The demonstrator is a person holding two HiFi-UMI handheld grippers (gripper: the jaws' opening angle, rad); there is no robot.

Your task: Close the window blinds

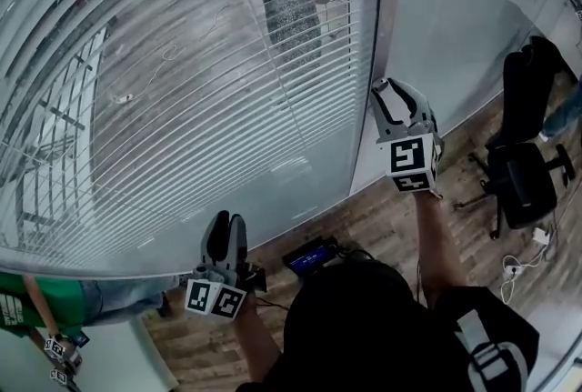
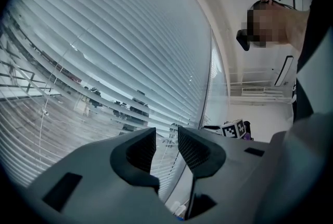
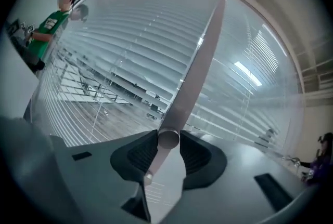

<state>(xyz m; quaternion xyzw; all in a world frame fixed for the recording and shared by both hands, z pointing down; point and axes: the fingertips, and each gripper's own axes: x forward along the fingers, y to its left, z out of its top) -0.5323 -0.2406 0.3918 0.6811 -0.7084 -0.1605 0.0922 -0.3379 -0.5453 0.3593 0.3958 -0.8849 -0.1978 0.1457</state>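
We hold the right gripper (image 1: pixel 397 95) at the right edge of the white slatted window blinds (image 1: pixel 227 90), its jaws pinching a pale grey rod (image 3: pixel 167 140) that runs up beside them. Our left gripper (image 1: pixel 227 222) points at the blinds lower down, jaws slightly spread with nothing between them.

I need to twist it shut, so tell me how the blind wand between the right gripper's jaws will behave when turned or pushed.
The wand looks smooth, slim and round, so it may slip or spin in the right gripper unless squeezed firmly. It hangs from above with its lower end free, so a sideways push would probably swing it, not bend it.
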